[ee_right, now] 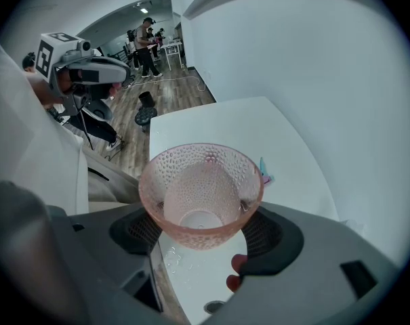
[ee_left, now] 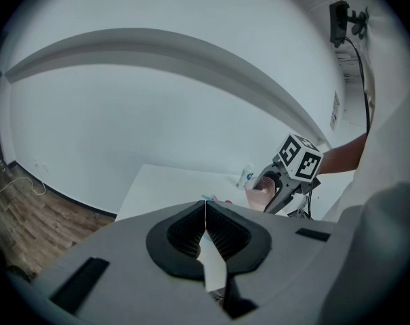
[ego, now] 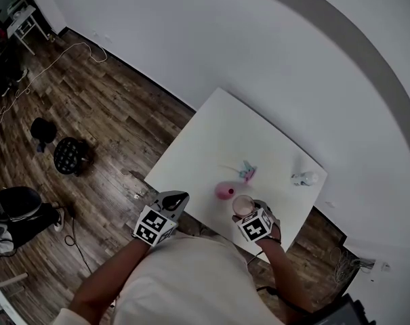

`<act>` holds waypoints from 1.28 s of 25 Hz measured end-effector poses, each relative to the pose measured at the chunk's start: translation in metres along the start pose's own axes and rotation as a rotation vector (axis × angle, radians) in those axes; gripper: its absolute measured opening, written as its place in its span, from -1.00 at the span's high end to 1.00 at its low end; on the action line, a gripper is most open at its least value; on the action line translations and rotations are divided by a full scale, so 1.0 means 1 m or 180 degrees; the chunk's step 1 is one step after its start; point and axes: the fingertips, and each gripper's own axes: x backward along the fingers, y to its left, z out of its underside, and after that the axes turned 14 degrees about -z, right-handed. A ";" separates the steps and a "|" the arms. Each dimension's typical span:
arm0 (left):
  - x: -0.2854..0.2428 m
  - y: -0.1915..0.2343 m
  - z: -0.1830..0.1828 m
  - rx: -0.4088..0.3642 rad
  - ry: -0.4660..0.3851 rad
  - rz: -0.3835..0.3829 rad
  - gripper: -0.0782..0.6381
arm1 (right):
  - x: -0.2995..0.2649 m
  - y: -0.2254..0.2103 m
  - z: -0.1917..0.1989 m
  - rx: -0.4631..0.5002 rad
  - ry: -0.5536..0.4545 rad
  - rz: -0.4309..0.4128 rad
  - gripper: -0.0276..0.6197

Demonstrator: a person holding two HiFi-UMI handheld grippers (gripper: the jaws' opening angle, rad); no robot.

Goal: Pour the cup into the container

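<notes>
White wall and wood floor framed the white bench point(ego: 211, 141), and the pink dimpled cup point(ee_right: 201, 195) hung over its near edge in my right gripper point(ee_right: 202, 234). Its fingers point(ee_right: 271, 237) stood wide, pinching the cup's lower wall from both sides, with the mouth turned up toward the camera. I judged it light, stiff plastic, its dimples giving some bite, so a hold low on the wall suited it. A small pink thing point(ego: 223, 192), probably the container, sat just left of it. My left gripper point(ee_left: 205, 232) hovered off the near edge, fingers pressed together on nothing.
</notes>
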 end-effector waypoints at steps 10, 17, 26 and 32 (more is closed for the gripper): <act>-0.003 0.006 0.003 0.0034 0.0013 0.0001 0.75 | -0.005 -0.005 -0.004 0.0021 0.0110 -0.0025 -0.20; -0.007 0.009 0.005 0.0054 0.0017 -0.0005 0.75 | -0.011 -0.007 -0.002 0.0030 0.0229 -0.0047 -0.20; -0.006 0.010 0.007 0.0069 0.0014 -0.0007 0.75 | -0.016 -0.007 -0.001 0.0035 0.0363 -0.0064 -0.20; -0.005 0.013 0.009 0.0092 0.0022 -0.0035 0.75 | -0.020 -0.009 -0.001 0.0020 0.0433 -0.0091 -0.20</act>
